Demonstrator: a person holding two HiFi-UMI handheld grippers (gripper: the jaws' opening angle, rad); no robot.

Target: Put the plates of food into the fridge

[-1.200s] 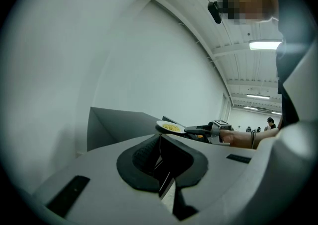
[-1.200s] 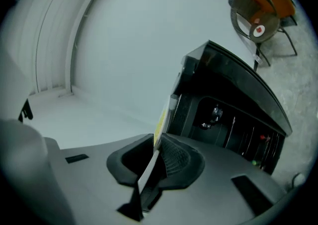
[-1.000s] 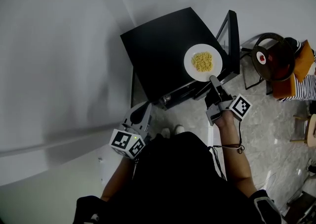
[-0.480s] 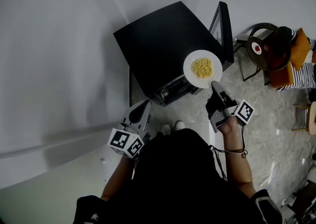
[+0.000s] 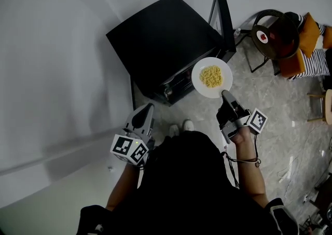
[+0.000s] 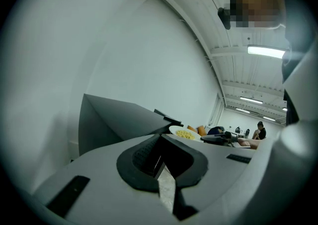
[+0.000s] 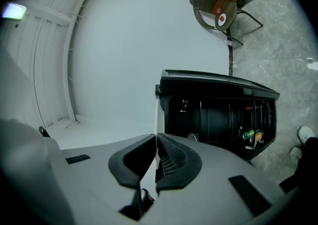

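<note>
Quantities in view:
- Plates: one plate (image 5: pixel 199 79), carrying one heap of yellow food (image 5: pixel 211 75).
- Fridges: one fridge (image 5: pixel 161 42), with one door (image 5: pixel 222 18).
- Grippers: two, the left gripper (image 5: pixel 149 106) and the right gripper (image 5: pixel 224 94).
- Chairs: one round chair (image 5: pixel 275 34).
- White shoes (image 5: pixel 188 124): two.

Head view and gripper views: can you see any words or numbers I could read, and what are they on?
None can be read.
Left marker cube, right marker cube: black-and-white squares, no letters.
Red-and-white spot on the round chair: too small to read.
Coloured bottles in the fridge: labels too blurred.
</note>
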